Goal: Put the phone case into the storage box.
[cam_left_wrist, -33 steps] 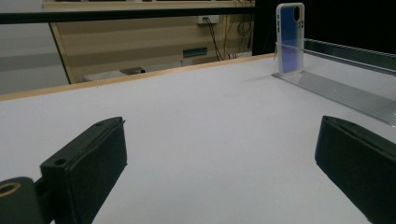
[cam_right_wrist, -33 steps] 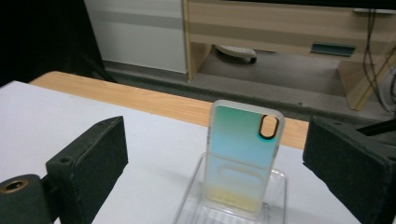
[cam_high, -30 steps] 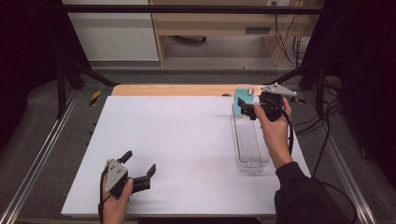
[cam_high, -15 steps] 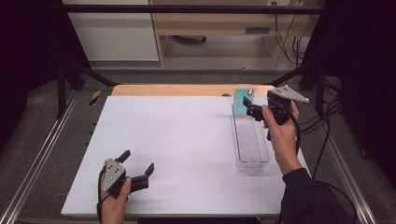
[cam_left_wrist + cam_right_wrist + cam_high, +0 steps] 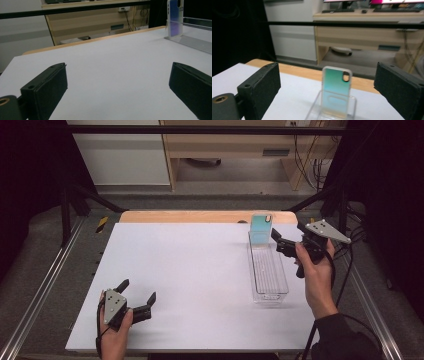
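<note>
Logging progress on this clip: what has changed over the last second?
The right gripper drew back from the phone case, away to the right of the clear rack, jaws closing slightly with nothing between them. The case stays upright at the rack's far end; the left gripper stays open.

The left hand-held gripper (image 5: 120,90) is holding its two black jaws wide apart at the lower left and lower right of the frame, with nothing but bare white table (image 5: 112,65) lying between them. At the upper right, a phone case (image 5: 175,17) with a pale rim and a blue-to-violet back is standing upright at the near end of a clear plastic tray (image 5: 197,42), which is running off the right edge. Behind the table's wooden far edge, a black bar (image 5: 75,10) is crossing the top of the frame in front of a light wooden cabinet (image 5: 95,25).
</note>
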Action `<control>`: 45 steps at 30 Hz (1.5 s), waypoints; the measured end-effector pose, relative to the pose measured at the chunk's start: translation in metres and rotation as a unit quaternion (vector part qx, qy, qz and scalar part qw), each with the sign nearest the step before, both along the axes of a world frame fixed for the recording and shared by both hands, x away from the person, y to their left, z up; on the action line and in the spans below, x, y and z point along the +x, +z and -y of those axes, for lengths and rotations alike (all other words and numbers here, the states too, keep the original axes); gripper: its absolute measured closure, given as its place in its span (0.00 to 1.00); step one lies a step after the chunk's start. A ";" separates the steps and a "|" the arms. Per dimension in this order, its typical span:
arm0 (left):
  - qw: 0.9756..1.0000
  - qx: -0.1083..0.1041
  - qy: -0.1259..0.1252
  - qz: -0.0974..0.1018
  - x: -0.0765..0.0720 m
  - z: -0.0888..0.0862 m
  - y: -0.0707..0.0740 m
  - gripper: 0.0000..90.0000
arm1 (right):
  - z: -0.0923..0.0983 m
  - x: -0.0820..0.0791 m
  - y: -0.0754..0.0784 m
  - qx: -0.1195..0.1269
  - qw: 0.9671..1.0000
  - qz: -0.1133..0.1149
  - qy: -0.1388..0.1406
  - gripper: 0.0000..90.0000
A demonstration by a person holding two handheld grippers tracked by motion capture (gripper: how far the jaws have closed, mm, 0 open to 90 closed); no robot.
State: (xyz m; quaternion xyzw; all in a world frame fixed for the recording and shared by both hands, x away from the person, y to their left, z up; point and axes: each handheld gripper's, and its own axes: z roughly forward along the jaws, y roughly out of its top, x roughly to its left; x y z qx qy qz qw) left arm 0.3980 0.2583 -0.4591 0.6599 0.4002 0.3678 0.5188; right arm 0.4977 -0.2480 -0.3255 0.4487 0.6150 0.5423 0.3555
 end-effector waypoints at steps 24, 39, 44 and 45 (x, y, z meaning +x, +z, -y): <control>0.999 -0.031 0.015 -0.006 -0.005 -0.043 0.004 0.01 | 0.051 -0.059 -0.038 0.012 1.000 0.015 0.007 0.07; 0.999 -0.043 0.005 0.000 -0.007 -0.049 0.005 0.01 | 0.060 -0.083 -0.067 0.008 0.999 0.028 0.018 0.05; 0.999 -0.045 -0.004 0.005 -0.009 -0.051 0.006 0.01 | 0.060 -0.089 -0.077 0.008 0.999 0.030 0.025 0.05; 0.999 -0.047 -0.003 0.006 -0.009 -0.052 0.006 0.01 | 0.060 -0.089 -0.079 0.009 0.999 0.029 0.026 0.05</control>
